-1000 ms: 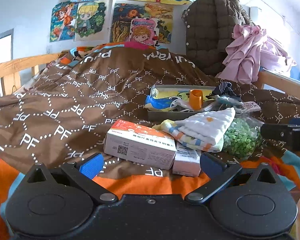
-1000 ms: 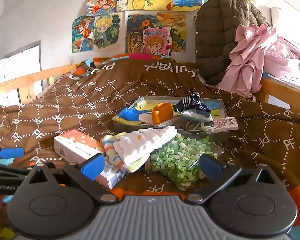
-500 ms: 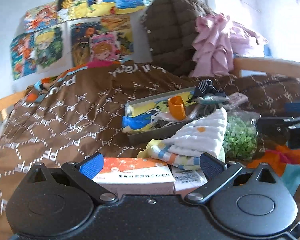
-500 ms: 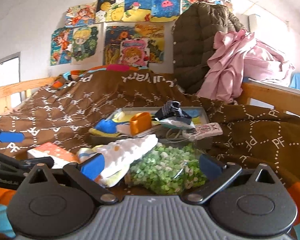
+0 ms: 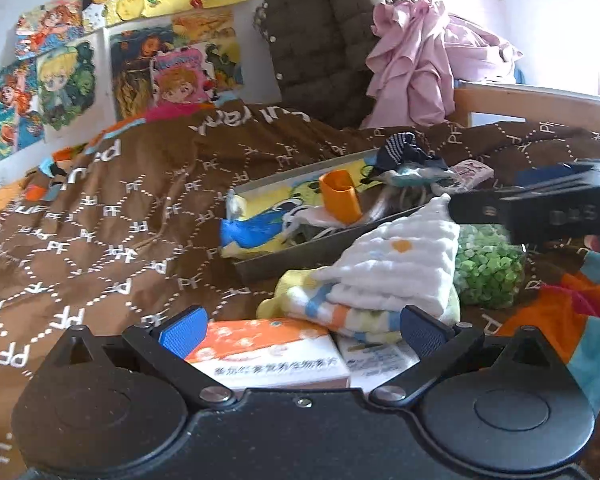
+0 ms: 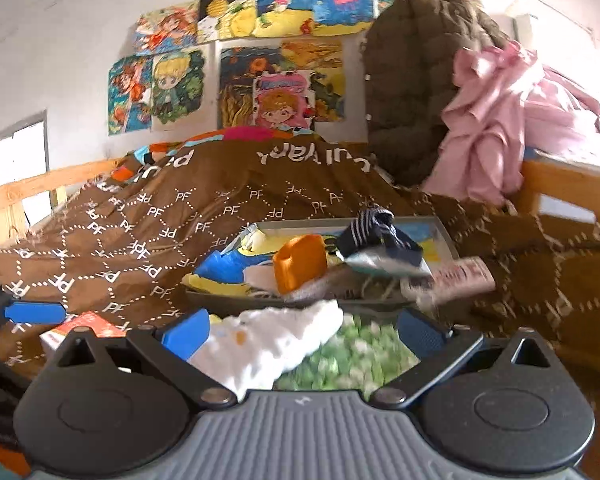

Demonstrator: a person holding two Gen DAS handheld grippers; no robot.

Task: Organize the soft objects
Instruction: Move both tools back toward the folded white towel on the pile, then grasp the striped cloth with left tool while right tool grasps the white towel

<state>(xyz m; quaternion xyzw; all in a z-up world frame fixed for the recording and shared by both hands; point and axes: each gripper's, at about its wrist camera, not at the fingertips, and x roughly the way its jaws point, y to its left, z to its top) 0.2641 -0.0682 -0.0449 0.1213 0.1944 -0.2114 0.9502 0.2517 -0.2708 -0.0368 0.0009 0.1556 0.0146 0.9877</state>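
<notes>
Both tongs have closed in on the pile since a second ago. My left tongs (image 5: 302,326) gape wide, holding nothing, over the orange-and-white cardboard box (image 5: 266,354); my right tongs (image 6: 302,330) are equally wide and empty above the folded white quilted cloth (image 6: 268,346), which lies on the brown patterned bed cover (image 5: 100,216) atop a striped towel (image 5: 340,316), left of the bag of green pellets (image 5: 488,268). I'd pinch all the cloth's layers before lifting towards the far grey tray (image 6: 446,240)
</notes>
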